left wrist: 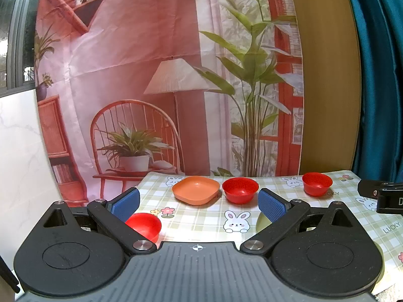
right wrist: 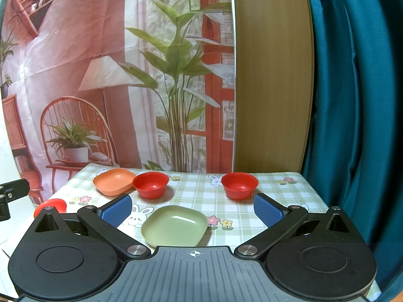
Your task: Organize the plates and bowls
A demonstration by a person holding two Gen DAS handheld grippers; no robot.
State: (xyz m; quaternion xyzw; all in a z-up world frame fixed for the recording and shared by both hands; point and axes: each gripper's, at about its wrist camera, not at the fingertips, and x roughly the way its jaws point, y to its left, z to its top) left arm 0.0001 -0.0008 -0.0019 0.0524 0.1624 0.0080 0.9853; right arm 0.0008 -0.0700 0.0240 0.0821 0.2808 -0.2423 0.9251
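Crockery lay scattered on the checked surface (right wrist: 191, 193): we held the right hand-held gripper (right wrist: 192, 212) wide above the square green plastic plate (right wrist: 175, 226), presumably for collection; the left hand-held gripper (left wrist: 199, 203) gaped empty.

Both tools (left wrist: 199, 205) (right wrist: 192, 211): blk linkage arms, blue textured pads, silver screws, grey ribbed base w/ crosshair

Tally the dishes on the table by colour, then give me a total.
Red bowls: 3, one at the near left edge, one beside the orange plate, one at far right
Orange plate: 1
Green plate: 1
Total: 5
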